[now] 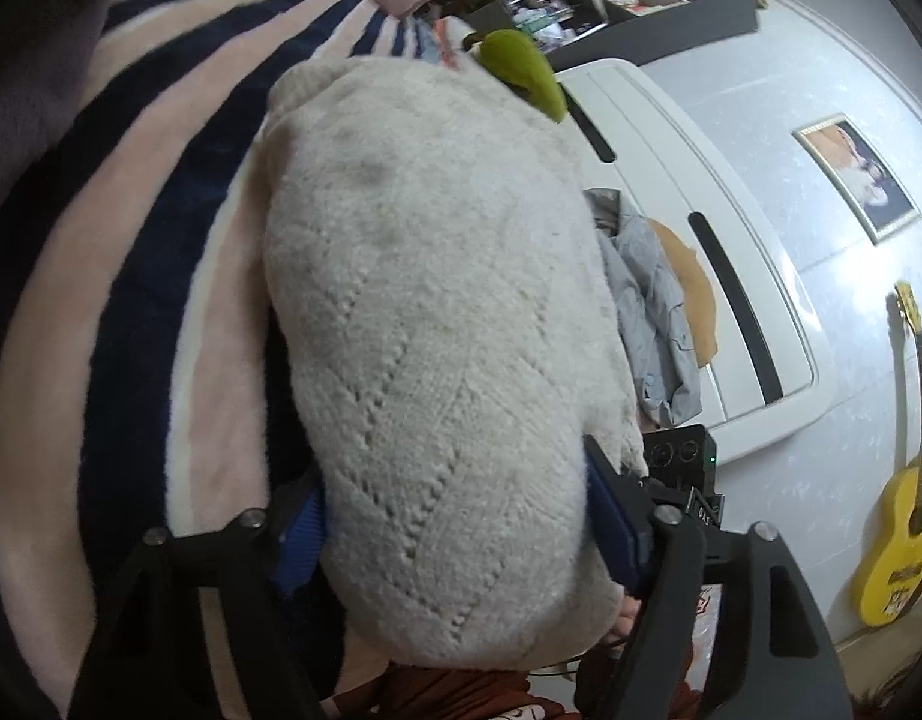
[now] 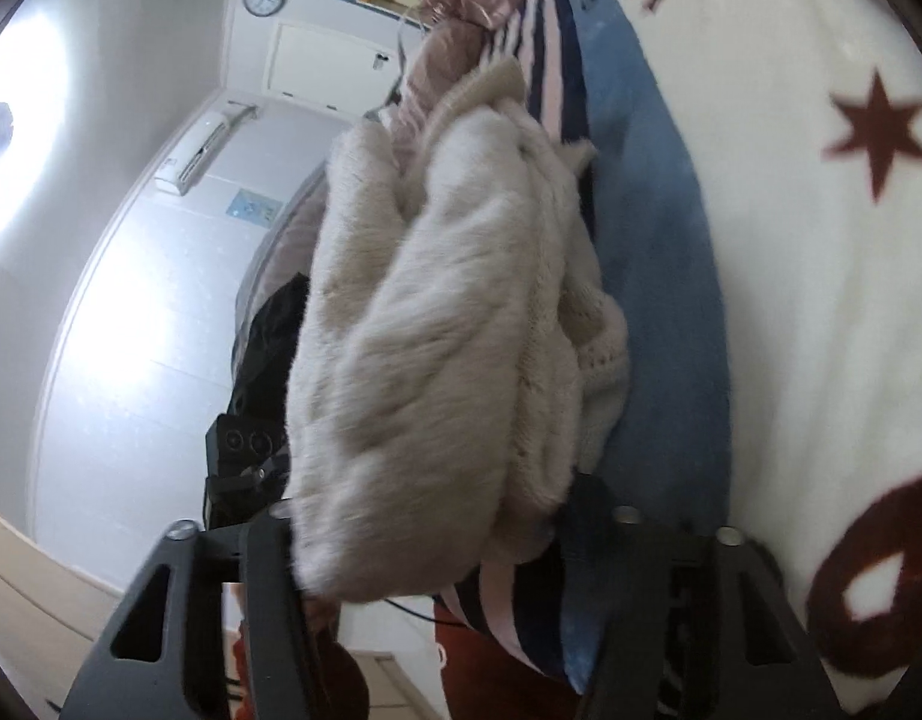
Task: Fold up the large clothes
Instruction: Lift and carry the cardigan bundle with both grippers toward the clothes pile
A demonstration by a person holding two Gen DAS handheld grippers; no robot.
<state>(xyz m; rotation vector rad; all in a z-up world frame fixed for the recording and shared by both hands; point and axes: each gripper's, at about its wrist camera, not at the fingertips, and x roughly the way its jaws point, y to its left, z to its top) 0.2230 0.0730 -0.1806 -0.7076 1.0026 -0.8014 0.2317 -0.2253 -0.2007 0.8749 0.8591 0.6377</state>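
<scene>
A cream knitted sweater point(image 1: 437, 312), bunched into a thick bundle, fills the left wrist view over a striped blanket. My left gripper point(image 1: 455, 462) has its blue pads point(image 1: 610, 516) pressed against both sides of the bundle's near end. In the right wrist view the same sweater point(image 2: 437, 324) hangs as a fluffy, folded mass between the black fingers point(image 2: 269, 564) of my right gripper point(image 2: 434, 498), which close on its near end; the fingertips are buried in the cloth. Each gripper's body shows at the edge of the other's view, so the two stand close together.
A pink, navy and white striped blanket point(image 1: 131, 252) lies under the sweater. A blue cover point(image 2: 652, 252) and a white blanket with red stars point(image 2: 820, 312) lie beside it. A grey garment point(image 1: 652, 312), a green object point(image 1: 520, 69) and a yellow guitar point(image 1: 898, 546) are nearby.
</scene>
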